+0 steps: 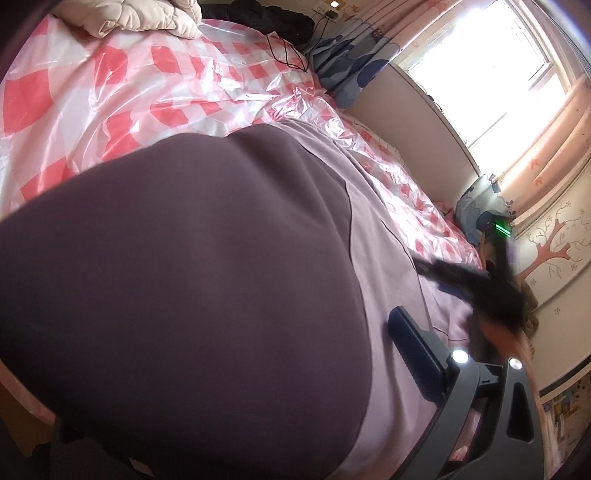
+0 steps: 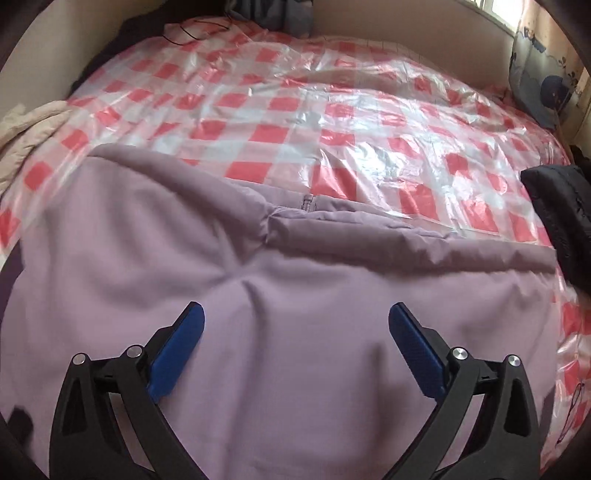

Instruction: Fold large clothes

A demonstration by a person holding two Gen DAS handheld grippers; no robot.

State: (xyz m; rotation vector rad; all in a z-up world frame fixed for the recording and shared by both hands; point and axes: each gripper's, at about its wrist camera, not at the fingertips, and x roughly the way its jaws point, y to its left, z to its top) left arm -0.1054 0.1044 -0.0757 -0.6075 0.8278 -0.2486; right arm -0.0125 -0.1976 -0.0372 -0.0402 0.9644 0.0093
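A large lilac padded jacket [image 2: 295,314] lies spread on the bed, its zip end [image 2: 308,203] at the far edge. My right gripper [image 2: 295,325] is open just above the jacket's middle, nothing between its blue pads [image 2: 413,343]. In the left wrist view a dark purple layer of the garment [image 1: 184,277] bulges up close to the camera and hides the left finger; the lilac side [image 1: 388,266] shows beside it. Only the right blue pad [image 1: 413,343] of my left gripper shows. The other gripper [image 1: 480,280] appears there as a dark blur at the right.
The bed is covered by a pink-and-white checked plastic sheet [image 2: 332,103]. A beige quilt [image 1: 140,18] lies at one corner, a black garment [image 2: 557,214] at the right edge, a black cable [image 1: 288,51] near the headboard. Blue pillows [image 1: 354,66] and a window are beyond.
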